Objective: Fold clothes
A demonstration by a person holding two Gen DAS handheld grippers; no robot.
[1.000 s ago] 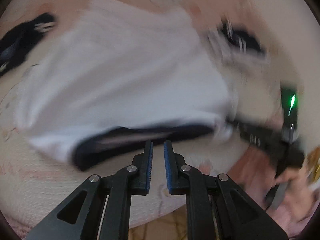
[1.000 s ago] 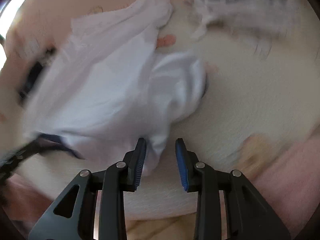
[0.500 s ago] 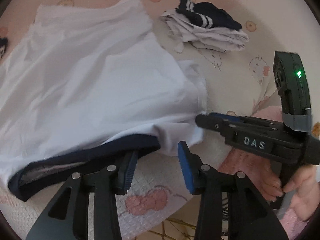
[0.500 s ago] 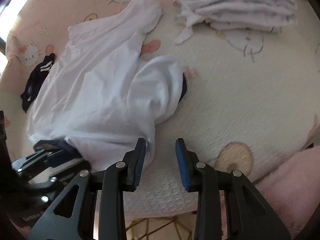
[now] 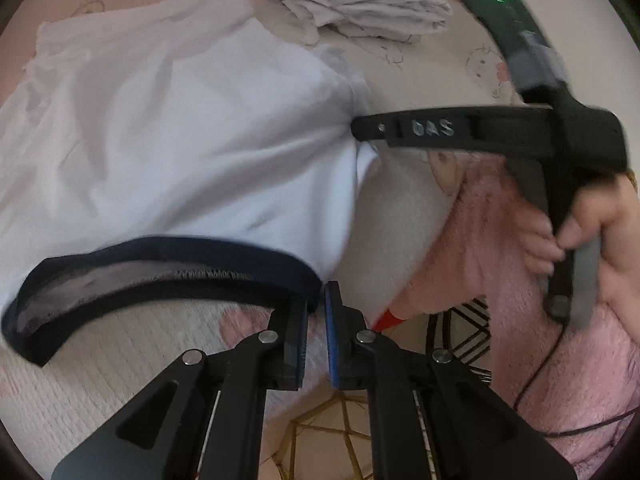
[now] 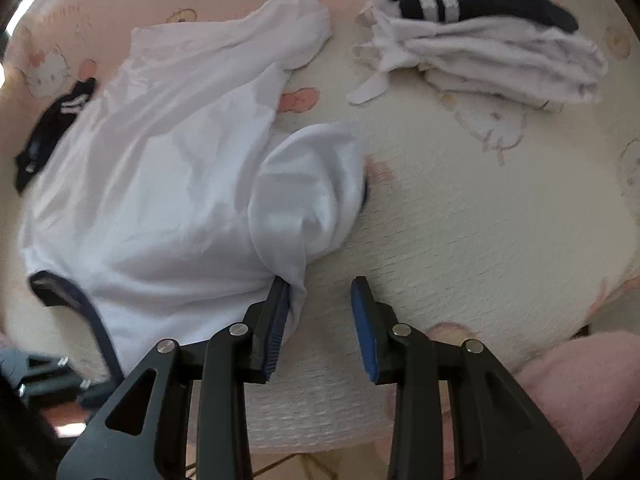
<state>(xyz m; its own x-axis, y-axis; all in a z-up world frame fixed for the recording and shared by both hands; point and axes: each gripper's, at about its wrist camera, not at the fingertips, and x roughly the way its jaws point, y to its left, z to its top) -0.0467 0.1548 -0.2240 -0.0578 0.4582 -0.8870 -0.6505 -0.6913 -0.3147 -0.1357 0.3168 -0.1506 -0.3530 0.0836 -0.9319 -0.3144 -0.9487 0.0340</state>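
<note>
Left wrist view: the left gripper (image 5: pixel 316 312) has its jaws closing, down to a narrow slit from the wide gap they showed half a second ago, and the end of the navy collar (image 5: pixel 160 264) of the white shirt (image 5: pixel 180 120) sits right at their tips. Whether cloth is pinched between the pads I cannot tell; only a sliver of dark trim shows at the gap. Earlier the collar lay just ahead of the open jaws, so this looks like the grab of the neckline corner, the start of a fold or a lift to straighten the garment.

In the right wrist view, the right gripper (image 6: pixel 320 300) holds its jaws partly open, much as they were a second ago. A tail of the shirt's white cloth hangs against the inner face of the jaw at picture left, while the other jaw stands clear over the bed cover (image 6: pixel 480 240). No pinch there.

The shirt spreads from the lower middle to the upper left of both frames, rumpled, one sleeve (image 6: pixel 304 12) thrown toward the top. A folded pile of clothes (image 6: pixel 500 56) lies at upper right, well apart. The person's hand (image 5: pixel 592 240) grips the right tool's handle at the right edge of the left view.
</note>
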